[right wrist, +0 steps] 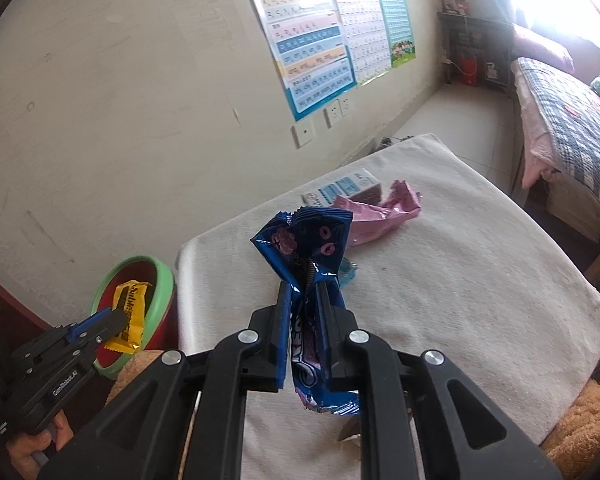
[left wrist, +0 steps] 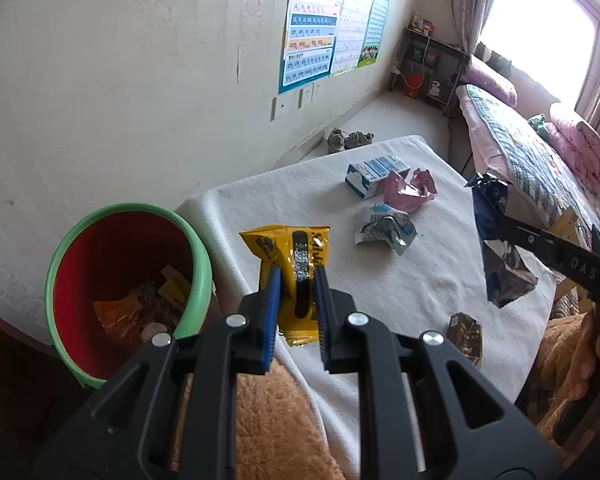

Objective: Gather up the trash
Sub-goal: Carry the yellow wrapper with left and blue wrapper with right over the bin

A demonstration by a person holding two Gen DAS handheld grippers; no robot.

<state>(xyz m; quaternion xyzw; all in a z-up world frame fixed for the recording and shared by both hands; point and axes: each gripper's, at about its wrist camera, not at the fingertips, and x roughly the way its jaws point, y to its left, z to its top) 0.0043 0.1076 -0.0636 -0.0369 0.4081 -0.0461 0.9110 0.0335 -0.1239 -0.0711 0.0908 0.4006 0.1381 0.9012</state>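
Observation:
My left gripper (left wrist: 297,276) is shut on a yellow snack wrapper (left wrist: 290,248) and holds it above the table's left edge, just right of the red bin with a green rim (left wrist: 196,248). The right wrist view shows that wrapper (right wrist: 131,312) over the bin (right wrist: 162,280). My right gripper (right wrist: 304,292) is shut on a dark blue cookie wrapper (right wrist: 304,240), lifted over the white-clothed table (right wrist: 460,300); it also shows in the left wrist view (left wrist: 496,248). On the table lie a blue-white carton (left wrist: 374,176), a pink wrapper (left wrist: 408,190), a crumpled silver-blue wrapper (left wrist: 384,230) and a small brown carton (left wrist: 466,334).
The bin holds several wrappers (left wrist: 140,308). A wall with posters (left wrist: 332,28) runs behind the table. A bed (left wrist: 540,160) stands at the right. Shoes (left wrist: 348,140) lie on the floor beyond the table. An orange fuzzy cloth (left wrist: 268,420) lies at the near edge.

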